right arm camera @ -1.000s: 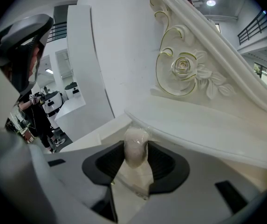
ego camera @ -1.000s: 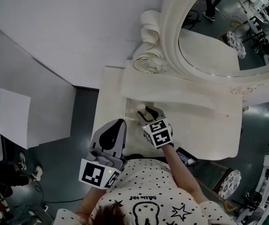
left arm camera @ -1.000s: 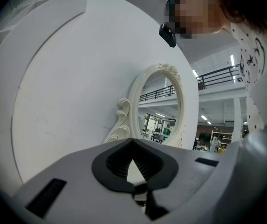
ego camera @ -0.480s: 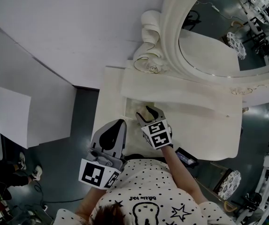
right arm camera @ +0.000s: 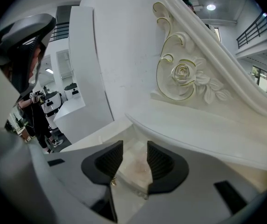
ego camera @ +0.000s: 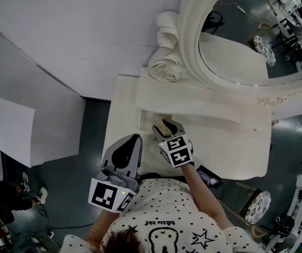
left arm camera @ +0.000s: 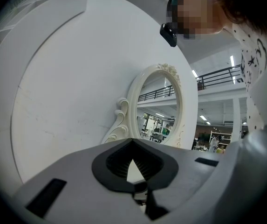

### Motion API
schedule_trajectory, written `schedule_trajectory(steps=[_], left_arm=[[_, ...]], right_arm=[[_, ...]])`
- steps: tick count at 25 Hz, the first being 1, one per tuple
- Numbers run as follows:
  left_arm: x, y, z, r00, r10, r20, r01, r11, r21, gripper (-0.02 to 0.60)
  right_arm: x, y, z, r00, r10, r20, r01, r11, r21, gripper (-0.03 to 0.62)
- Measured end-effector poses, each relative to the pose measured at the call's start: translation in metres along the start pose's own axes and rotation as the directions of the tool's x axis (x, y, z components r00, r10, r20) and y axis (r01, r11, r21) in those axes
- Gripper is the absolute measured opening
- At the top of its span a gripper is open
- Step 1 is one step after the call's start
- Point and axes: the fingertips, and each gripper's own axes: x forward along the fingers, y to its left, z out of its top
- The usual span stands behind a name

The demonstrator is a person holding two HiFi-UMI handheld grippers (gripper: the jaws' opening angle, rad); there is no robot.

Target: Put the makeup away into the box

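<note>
Cataloguing by size, as I read it from my remote station. Item one: dressing table (ego camera: 230,146), cream, with its right half bare. Item two: oval mirror (ego camera: 235,57) in a carved frame, standing along the table's far edge, with a rose scroll (right arm camera: 182,76) at its left foot. Item three: left gripper (left arm camera: 133,143), held off the table's near left corner and pointing level, jaws clenched tip to tip on nothing. Item four: right gripper (right arm camera: 134,146), tilted down over the table's left end just in front of the raised shelf. Its jaws have just been opening and stand released, well apart, with neither pad pressing on anything. Item five: box (right arm camera: 132,169), which I take to be the pale marbled recess directly below and between those open jaws, near the table's left edge. Item six: dark flat device (ego camera: 210,175) at the table's near edge. Item seven: gold speck (right arm camera: 112,182) at the box's near rim beside one pad, too small to name. Makeup: I cannot pick out a separate piece, as anything lying in the box blends with its pale lining. Progress, in my judgement: open jaws over the box suggest a piece has gone in, and no loose makeup shows on the table top. Withdrawing the right gripper looks like the main step left.
</note>
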Motion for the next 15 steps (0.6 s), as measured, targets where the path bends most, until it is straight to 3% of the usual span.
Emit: schedule_trajectory(steps=[5,15], left_arm=[[-0.001,-0.001,0.001,1.000,-0.004,0.000,0.004,1.000,0.000,-0.005],[0.000,-0.009,0.000,1.000,-0.023,-0.003,0.023,1.000,0.008,-0.005]], right_arm=[[-0.006,-0.008,0.008,0.997,-0.066,0.038,0.066,0.998,0.008,0.008],[-0.034,-0.015,0.042,0.985,-0.091,0.149,0.093,0.996,-0.007,0.006]])
